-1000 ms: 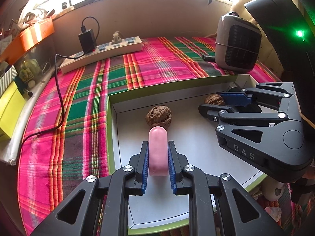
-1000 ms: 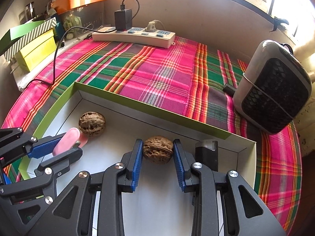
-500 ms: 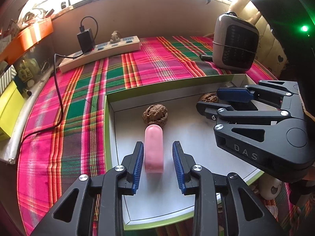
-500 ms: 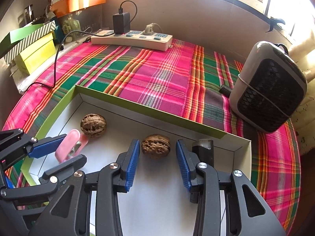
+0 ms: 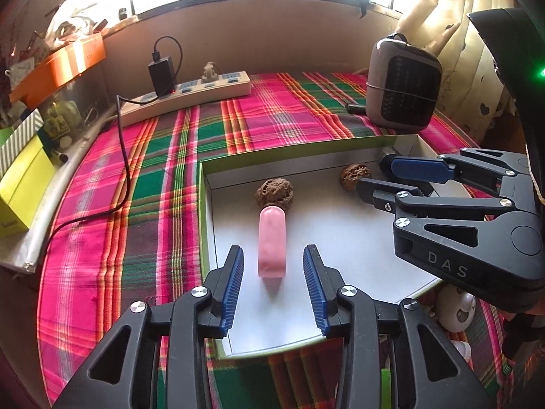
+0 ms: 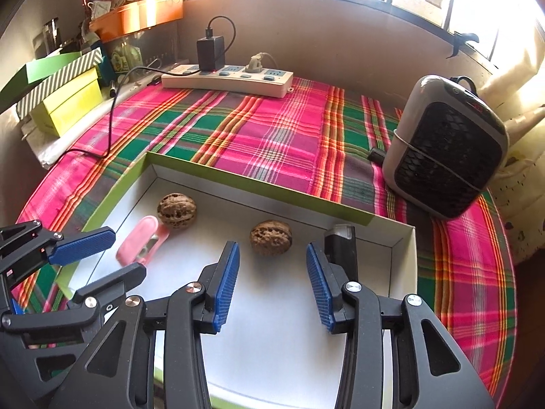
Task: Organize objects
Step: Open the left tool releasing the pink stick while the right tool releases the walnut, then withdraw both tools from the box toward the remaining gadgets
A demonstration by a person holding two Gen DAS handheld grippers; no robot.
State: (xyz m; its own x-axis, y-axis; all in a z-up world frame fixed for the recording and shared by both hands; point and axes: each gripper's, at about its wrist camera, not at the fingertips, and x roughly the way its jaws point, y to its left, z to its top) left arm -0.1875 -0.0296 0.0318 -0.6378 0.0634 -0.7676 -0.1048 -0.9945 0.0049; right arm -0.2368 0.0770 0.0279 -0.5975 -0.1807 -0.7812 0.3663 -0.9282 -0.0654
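Now two walnuts [image 6: 176, 210], one pink clip [image 5: 271, 242] in box [image 6: 403, 255]; both fingers parted, empty

Left claw [image 5: 272, 288] of matte black plastic, ribbed blue pads [image 5: 233, 289], silver screws at the joints, triangular cut-outs in the links, right claw [image 6: 272, 284] alike, "DAS" lettering on its side, green light on its housing

"DAS" – raised letters on black body of right gripper [image 5: 376, 179]; no other legible text.
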